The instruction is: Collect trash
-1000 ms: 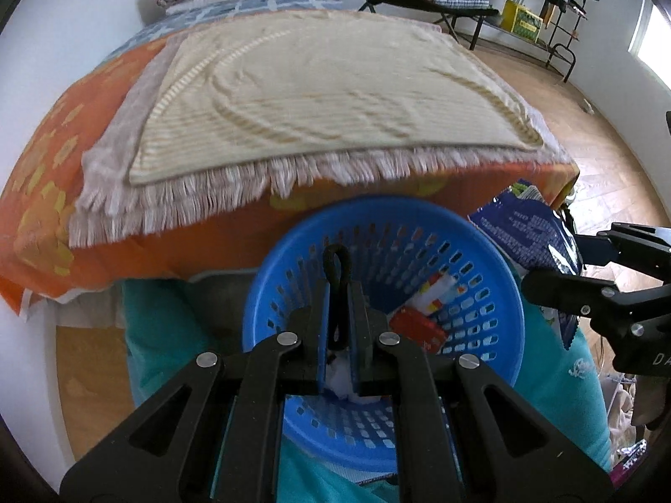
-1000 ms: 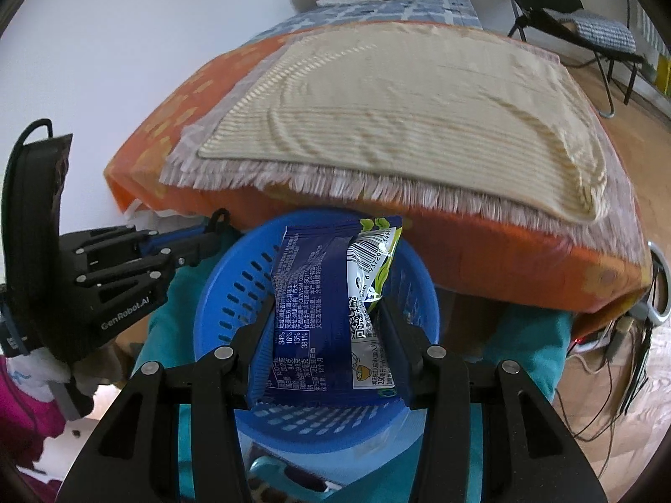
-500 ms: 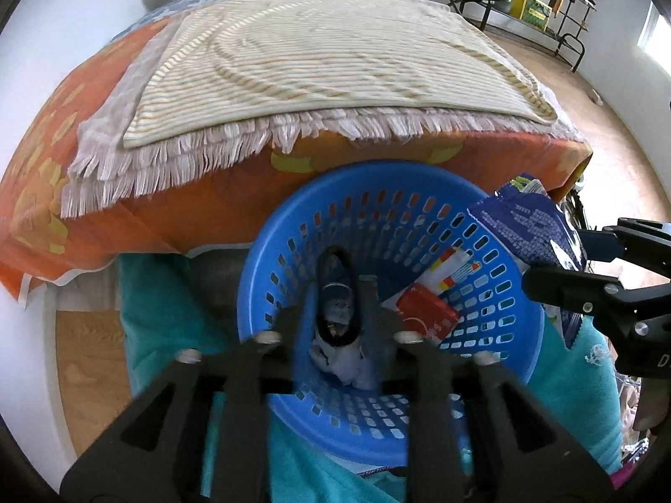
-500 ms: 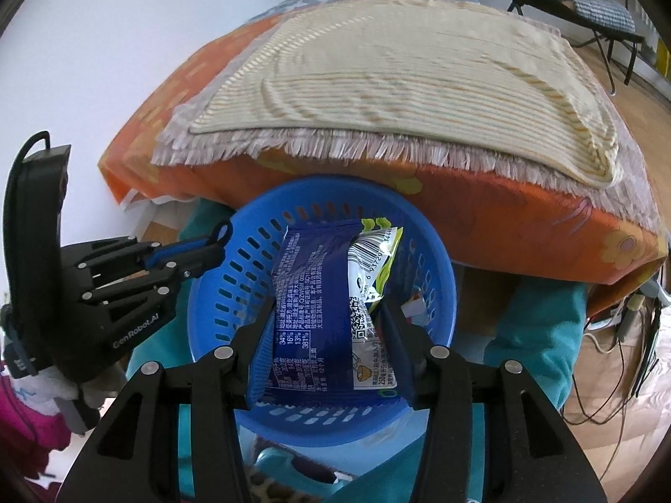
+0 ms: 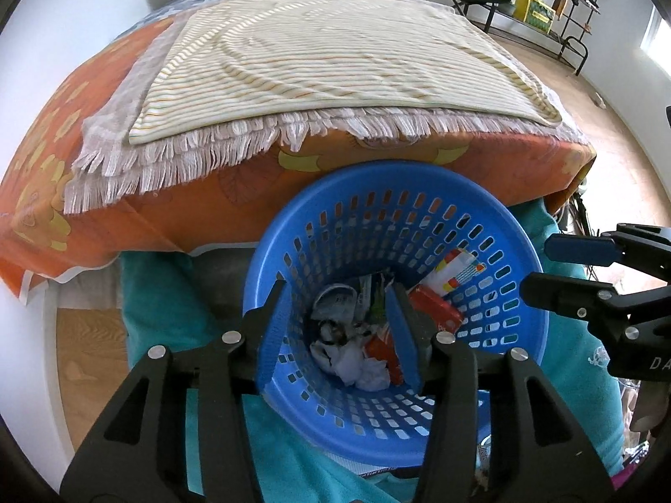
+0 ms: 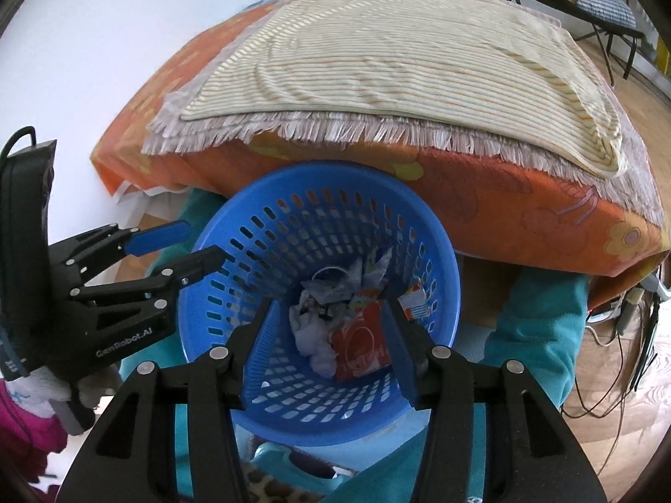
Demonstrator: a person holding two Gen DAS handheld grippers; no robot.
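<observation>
In front of me the bed (image 5: 293, 84) fills the far view, with a striped cloth (image 6: 398, 63) spread across its orange cover. Just below its near edge stands my blue basket (image 5: 482, 226), upright, mouth facing up at me. Trash lies at its bottom: a red wrapper (image 6: 360, 346) lying flat, crumpled white paper (image 6: 312, 341), and a small striped packet (image 5: 455, 270) leaning on the wall. My left gripper (image 5: 339, 331) and right gripper (image 6: 329, 339) both hang over the mouth, jaws spread, holding nothing.
</observation>
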